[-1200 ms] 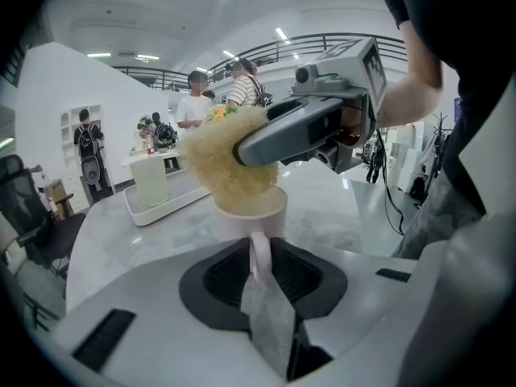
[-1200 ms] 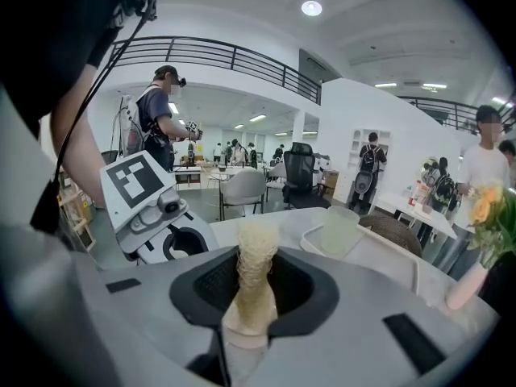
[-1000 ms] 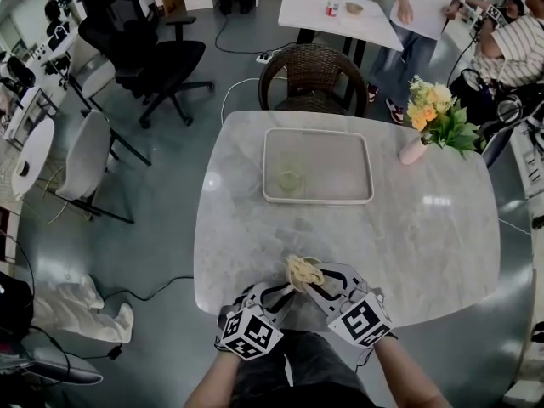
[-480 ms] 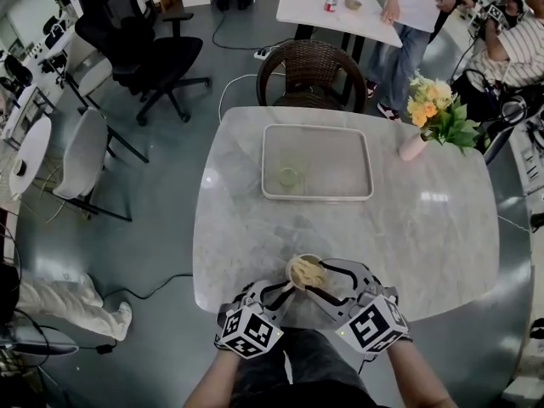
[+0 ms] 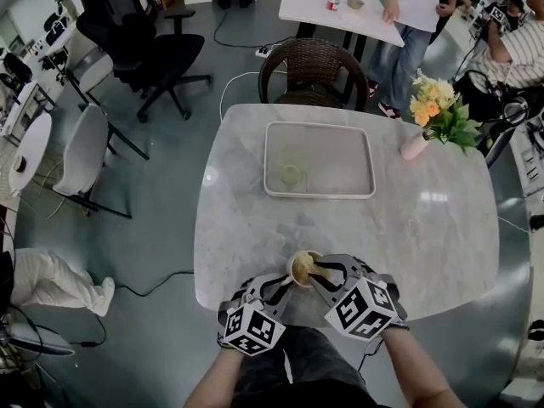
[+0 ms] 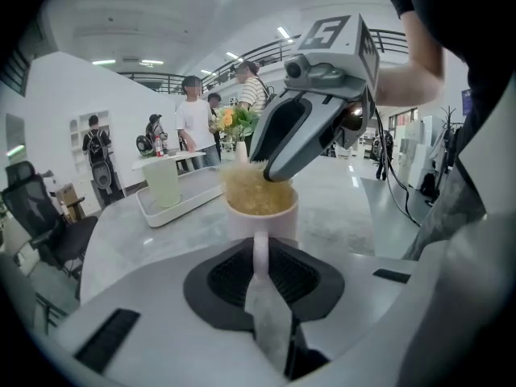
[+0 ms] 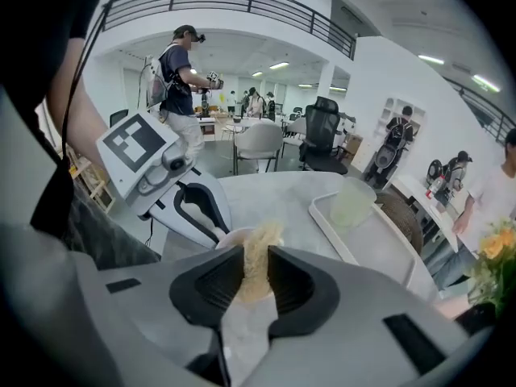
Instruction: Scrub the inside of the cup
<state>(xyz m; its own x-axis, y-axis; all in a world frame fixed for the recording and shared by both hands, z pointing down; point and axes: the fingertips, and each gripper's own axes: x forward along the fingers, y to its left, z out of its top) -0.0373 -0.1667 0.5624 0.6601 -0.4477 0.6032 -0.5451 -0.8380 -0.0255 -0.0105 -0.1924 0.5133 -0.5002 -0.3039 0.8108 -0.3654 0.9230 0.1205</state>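
Pale-pink cup [image 6: 262, 214] upright; left claw [image 6: 260, 260] just tightened on its handle [image 6: 260, 244], right claw [image 7: 255, 260] just clamped scrubber [image 7: 262, 236].

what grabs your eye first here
Two grippers meet over a pale cup at the marble table's near edge: the left gripper, jaws just closing further, pinches its handle, and the right gripper, jaws also just closing, clamps a straw-yellow scrubber stuffed into it. Farther back sit a white tray holding a greenish tumbler and yellow flowers at the right edge.
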